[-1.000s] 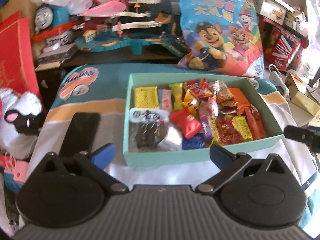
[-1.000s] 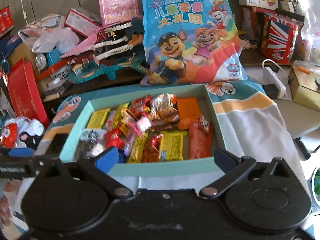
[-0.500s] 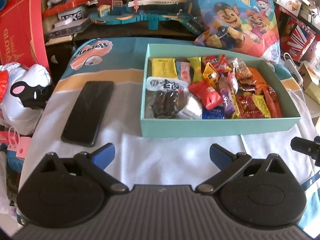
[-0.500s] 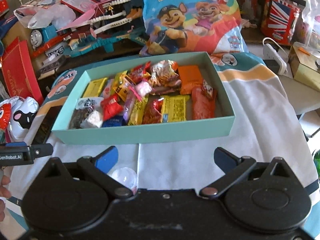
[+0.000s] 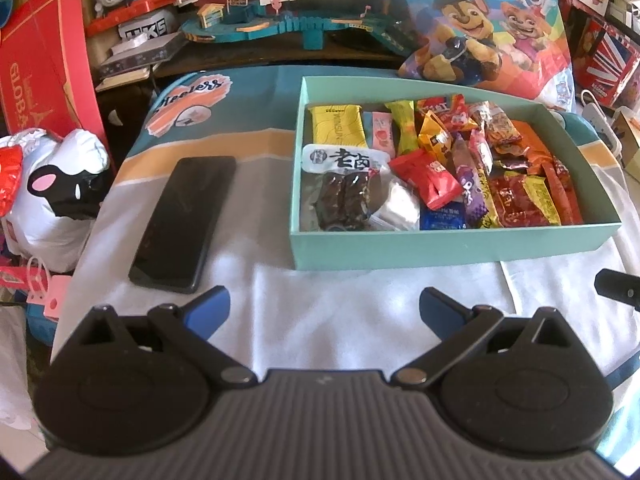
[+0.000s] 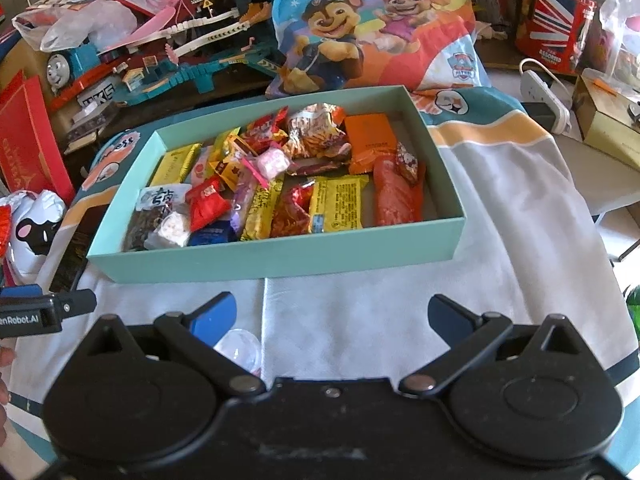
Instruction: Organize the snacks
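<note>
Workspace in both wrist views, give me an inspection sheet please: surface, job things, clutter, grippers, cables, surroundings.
Surface: white cloth with teal and orange bands.
Job's things: mint green cardboard box full of mixed wrapped snacks.
Clutter: black smartphone lying left of the box; small clear plastic ball near the right gripper.
Grippers: left gripper open, empty; right gripper open, empty.
Cables: white power strip with cord.
Surroundings: cartoon puppy snack bag, blue toy train track set.

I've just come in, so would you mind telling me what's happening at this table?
A person is sorting snacks with two handheld grippers. The left gripper and right gripper are both open and empty, hovering over the cloth just short of the teal box, which is full of wrapped snacks. A black phone lies left of the box.
</note>
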`<state>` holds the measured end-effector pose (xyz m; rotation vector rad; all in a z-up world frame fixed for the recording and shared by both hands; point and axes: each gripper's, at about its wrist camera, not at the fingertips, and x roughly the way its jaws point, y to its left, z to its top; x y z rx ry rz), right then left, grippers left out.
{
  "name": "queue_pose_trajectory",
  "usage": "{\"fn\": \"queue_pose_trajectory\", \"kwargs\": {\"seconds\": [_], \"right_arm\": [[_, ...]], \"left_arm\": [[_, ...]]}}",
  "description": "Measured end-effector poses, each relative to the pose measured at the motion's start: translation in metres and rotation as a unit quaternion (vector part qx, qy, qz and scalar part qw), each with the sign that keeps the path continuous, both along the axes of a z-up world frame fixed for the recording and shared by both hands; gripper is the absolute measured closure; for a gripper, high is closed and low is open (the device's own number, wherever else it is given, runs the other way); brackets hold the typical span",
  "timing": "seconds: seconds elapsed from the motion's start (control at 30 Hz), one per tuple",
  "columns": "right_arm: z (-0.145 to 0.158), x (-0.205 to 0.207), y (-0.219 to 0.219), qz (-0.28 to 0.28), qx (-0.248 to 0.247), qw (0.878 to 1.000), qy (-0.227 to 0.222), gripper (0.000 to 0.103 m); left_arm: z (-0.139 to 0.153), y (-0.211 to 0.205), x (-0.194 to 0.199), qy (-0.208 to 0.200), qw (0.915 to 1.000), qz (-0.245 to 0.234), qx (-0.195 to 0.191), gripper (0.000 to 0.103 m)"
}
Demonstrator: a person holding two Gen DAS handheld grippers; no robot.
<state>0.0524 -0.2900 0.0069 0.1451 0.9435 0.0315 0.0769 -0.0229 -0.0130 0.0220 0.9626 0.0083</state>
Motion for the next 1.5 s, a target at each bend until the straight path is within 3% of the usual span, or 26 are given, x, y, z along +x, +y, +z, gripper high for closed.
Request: {"fn": "queue_pose_trajectory", "kwargs": {"seconds": [1.5], "right_arm": [[-0.022,0.033,-0.006,-0.022,-0.016,0.999,0.040,0.000]], "left_arm": [[-0.017,-0.006,0.036,0.033,0.9994,-0.007,-0.002,0.000]]}}
